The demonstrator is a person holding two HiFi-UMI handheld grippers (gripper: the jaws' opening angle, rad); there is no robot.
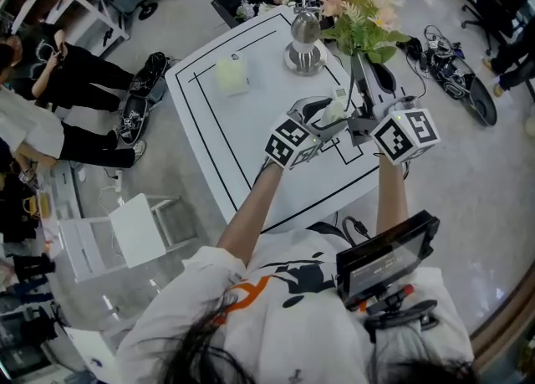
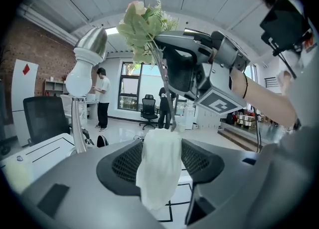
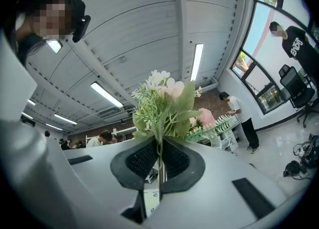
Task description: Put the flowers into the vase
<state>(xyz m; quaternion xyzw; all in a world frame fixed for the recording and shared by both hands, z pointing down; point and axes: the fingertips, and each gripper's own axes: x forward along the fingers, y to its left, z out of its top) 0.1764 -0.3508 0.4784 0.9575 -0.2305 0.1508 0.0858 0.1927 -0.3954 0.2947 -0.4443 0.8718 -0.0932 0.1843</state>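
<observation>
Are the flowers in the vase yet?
Out. The right tool is shut on the stems of the flowers, holding them in the air; the vase stands apart on the table. The left tool grips a white wad.

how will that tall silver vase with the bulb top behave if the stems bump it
The tall silver vase probably tips easily: its bulb sits high on a thin neck. The round foot may steady it slightly. Polished metal likely slides.

The right claw (image 3: 159, 148) hides the flowers' (image 3: 164, 103) stem ends; the left claw's (image 2: 160, 148) white wad (image 2: 159, 170) is unidentifiable.
</observation>
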